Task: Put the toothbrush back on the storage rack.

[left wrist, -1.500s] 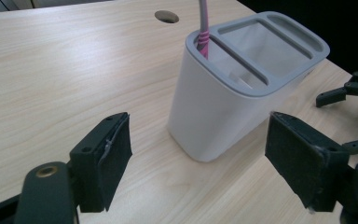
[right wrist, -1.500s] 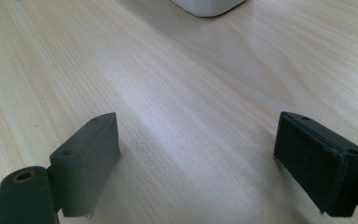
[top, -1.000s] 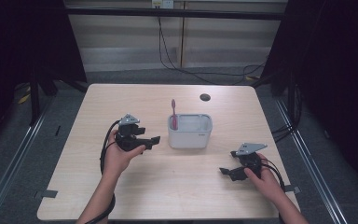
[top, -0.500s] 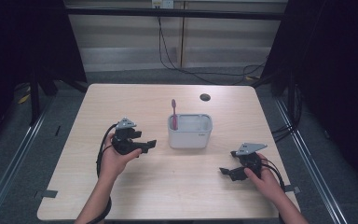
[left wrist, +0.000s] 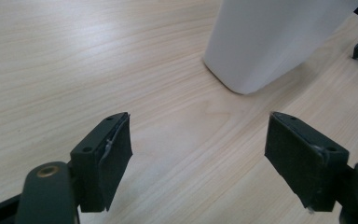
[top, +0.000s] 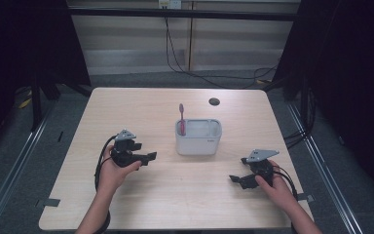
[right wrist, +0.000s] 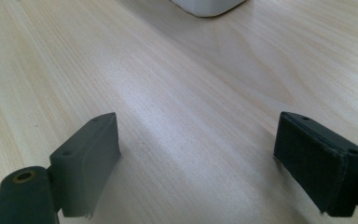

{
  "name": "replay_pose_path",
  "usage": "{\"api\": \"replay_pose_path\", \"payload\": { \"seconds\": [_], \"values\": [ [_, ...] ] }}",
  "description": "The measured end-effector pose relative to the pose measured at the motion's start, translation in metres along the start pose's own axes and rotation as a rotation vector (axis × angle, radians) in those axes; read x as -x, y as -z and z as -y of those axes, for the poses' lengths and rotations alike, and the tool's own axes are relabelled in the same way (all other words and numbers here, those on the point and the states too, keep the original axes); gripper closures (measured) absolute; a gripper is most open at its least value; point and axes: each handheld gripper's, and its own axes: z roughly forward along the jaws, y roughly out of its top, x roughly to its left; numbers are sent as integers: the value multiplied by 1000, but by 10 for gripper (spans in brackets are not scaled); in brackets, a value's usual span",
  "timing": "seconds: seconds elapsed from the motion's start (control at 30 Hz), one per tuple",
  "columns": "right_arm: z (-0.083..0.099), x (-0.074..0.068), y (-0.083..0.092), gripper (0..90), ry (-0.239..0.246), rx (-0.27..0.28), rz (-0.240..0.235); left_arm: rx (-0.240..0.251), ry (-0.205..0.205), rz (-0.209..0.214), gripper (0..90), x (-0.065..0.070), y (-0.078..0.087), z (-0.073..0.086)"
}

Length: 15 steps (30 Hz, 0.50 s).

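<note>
The left claw (top: 148, 156) had drawn back from the holder (top: 198, 136) toward the tabletop's (top: 126, 105) left edge, wide open and empty; the right claw (top: 235, 179) was likewise. The toothbrush (top: 181, 118) stood in the mid-tabletop holder, suggesting completion.

The white holder (left wrist: 279, 37) is cut off by both tool views' top edges.

A holder (top: 198, 137) stands mid-table (top: 126, 107) — a toothbrush (top: 181, 118) upright in its left end; left gripper (top: 148, 157) left, right gripper (top: 234, 180) right-front.
</note>
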Motion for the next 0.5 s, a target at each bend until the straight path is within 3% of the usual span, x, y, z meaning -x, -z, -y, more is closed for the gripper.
{"api": "replay_pose_path", "payload": {
  "seconds": [0.43,0.5],
  "values": [
    [0,0,0,135,0,0,0,-3,26,-6,227,-12,6,12],
    [0,0,0,135,0,0,0,-9,16,-11,227,-15,8,15]
  ]
}}
